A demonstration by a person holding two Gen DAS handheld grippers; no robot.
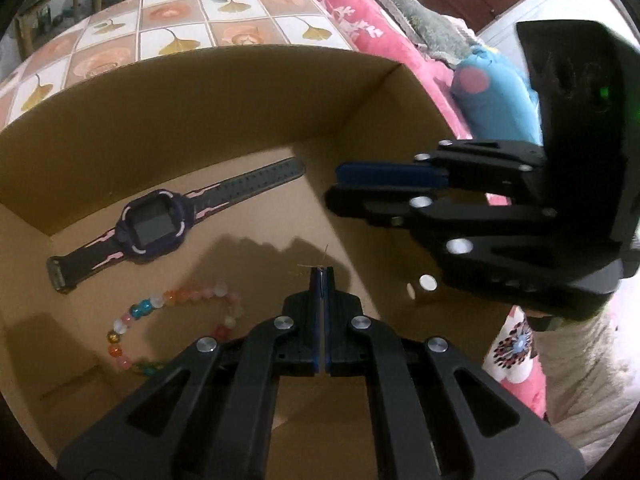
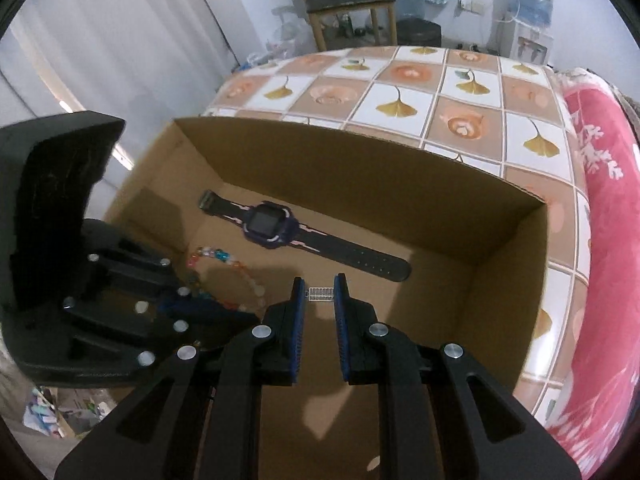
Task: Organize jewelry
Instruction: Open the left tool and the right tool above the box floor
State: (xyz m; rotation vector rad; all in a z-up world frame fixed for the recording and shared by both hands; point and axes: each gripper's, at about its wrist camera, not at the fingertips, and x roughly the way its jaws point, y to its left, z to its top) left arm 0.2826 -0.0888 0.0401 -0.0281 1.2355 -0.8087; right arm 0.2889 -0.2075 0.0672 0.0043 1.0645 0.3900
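Jaws of the left gripper (image 1: 322, 276) are pressed together, pinching what looks like a thin wire or chain end that pokes out just past their tips; what it belongs to is too small to tell. Jaws of the right gripper (image 2: 320, 292) stand apart with a moderate gap, and a small silver link piece (image 2: 320, 293) spans that gap at the tips, seemingly touching both pads; whether they bear on it cannot be told.

Both grippers hang inside an open cardboard box (image 2: 508, 236) on a tiled-pattern tabletop (image 2: 400, 80). On the box floor a watch (image 1: 154, 229) lies flat toward the far wall, and a bead bracelet (image 1: 176, 298) lies nearer, left, partly under the left gripper. Bare cardboard floor lies to the right, up to the right wall.
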